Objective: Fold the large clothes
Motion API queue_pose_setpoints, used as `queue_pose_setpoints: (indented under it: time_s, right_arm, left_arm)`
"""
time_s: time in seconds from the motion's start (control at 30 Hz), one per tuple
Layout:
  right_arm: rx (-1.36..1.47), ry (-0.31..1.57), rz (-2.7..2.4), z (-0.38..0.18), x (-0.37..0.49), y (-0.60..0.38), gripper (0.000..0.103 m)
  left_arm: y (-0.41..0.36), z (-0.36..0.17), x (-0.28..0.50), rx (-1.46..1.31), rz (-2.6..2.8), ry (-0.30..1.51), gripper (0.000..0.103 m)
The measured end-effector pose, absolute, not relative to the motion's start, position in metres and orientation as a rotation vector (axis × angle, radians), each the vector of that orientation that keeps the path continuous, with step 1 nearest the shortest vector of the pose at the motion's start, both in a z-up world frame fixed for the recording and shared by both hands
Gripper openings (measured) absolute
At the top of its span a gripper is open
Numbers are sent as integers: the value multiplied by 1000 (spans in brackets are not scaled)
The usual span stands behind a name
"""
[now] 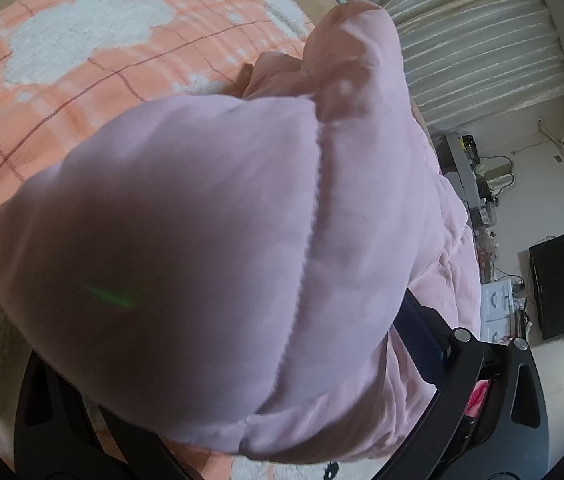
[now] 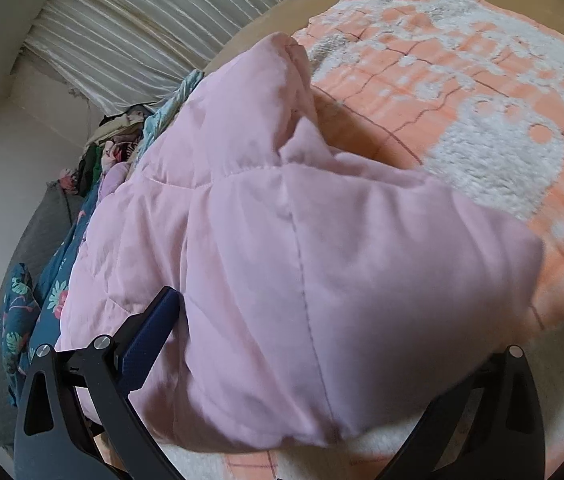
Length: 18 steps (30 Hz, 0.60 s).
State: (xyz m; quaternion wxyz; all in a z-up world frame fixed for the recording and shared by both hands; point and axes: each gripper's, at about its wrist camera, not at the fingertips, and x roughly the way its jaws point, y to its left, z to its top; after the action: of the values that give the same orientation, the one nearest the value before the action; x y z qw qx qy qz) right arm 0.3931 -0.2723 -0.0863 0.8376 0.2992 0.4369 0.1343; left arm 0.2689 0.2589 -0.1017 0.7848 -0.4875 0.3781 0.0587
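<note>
Pink quilted garment bunched over the orange-checked blanket on the bed, draped across both hand-held grippers, left and right; jaw state of each hidden, cannot tell.

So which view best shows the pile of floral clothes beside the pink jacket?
The right wrist view: the floral clothes lie in plain sight along the left of the pink jacket. In the left wrist view the pink jacket fills the frame and that pile isn't visible.
</note>
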Motion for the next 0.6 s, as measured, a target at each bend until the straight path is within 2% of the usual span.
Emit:
queue_pose_setpoints:
  time_s: [0.1,0.2,0.43,0.6]
  right_arm:
    - [616,913,309,-86,395,-271,91]
    - [610,904,340,-85,396,-270,76]
    - [517,867,373,-70,394,-257,54]
    - [431,851,365,-57,393,-246,45]
  left_arm:
    - [254,-101,271,-1030,135,803,95]
    - [249,-98,273,-1003,146,794,91]
    - [230,-76,278,-877,152,772,55]
    - [220,-60,277,-784,173,767,42]
